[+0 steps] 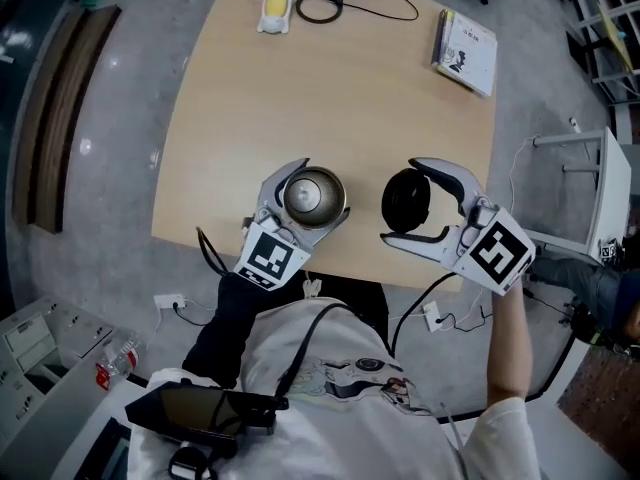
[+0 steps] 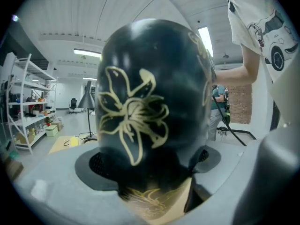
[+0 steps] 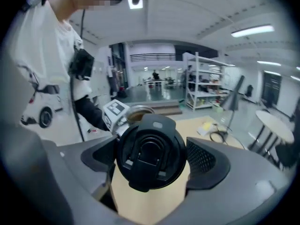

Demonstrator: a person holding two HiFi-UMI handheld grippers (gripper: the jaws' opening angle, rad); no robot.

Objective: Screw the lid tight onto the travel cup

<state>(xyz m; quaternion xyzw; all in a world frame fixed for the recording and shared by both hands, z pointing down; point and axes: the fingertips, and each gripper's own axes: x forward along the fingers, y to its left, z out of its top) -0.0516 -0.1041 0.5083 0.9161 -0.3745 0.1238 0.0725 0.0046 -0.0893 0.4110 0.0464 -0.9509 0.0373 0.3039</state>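
Over the near edge of the wooden table (image 1: 330, 98), the step in hand looked like bringing the 2 parts together, with no thread engaged yet. The left gripper (image 1: 322, 187) had its jaws clamped round the body of the dark travel cup (image 1: 313, 196), which stood roughly upright with its mouth facing up. In the left gripper view the cup's flower-painted wall (image 2: 154, 102) filled the space between the pads. The right gripper (image 1: 400, 200) was closed on the rim of the black flip-top lid (image 1: 405, 203), held in the air just beside the cup and not touching it. In the right gripper view the lid (image 3: 151, 152) showed its top face to the camera, so it sat tilted, not level.

To do this well, the lid would probably need levelling first. It should then be centred over the mouth and set down flat before any turn, since a tilted start risks cross-threading. The left grip should hold the cup steady against the twist.

The cup was the only container. Its open mouth showed a bare steel interior with nothing visible inside, though the bottom could not be seen clearly.
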